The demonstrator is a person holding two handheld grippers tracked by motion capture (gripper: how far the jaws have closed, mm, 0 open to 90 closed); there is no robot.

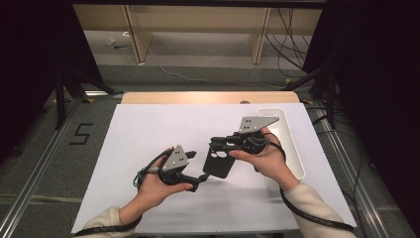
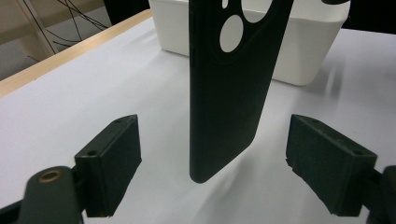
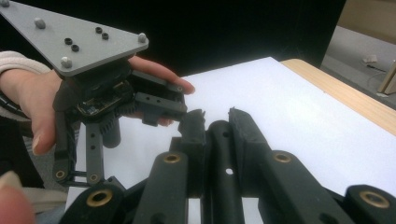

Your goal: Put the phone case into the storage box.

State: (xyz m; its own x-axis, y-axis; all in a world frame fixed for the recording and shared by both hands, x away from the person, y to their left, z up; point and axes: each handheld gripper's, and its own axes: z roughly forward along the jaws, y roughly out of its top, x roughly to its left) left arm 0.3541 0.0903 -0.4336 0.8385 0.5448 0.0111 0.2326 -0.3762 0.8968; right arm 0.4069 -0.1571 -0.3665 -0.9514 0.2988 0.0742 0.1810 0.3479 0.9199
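A black phone case (image 1: 218, 163) with round camera cut-outs hangs upright just above the white sheet, its top edge pinched in my right gripper (image 1: 215, 144), which is shut on it. In the right gripper view the case (image 3: 219, 154) shows edge-on between the two jaws of that gripper (image 3: 217, 119). My left gripper (image 1: 195, 170) is open beside the case's lower end. In the left gripper view the case (image 2: 229, 93) stands between the spread pads (image 2: 116, 154) of the left gripper (image 2: 222, 156) without touching either.
A white sheet (image 1: 148, 134) covers the table. A long white bin (image 1: 293, 148) lies along its right side, just behind the right hand; in the left gripper view the bin (image 2: 303, 46) is behind the case. Bare wood edges the far side.
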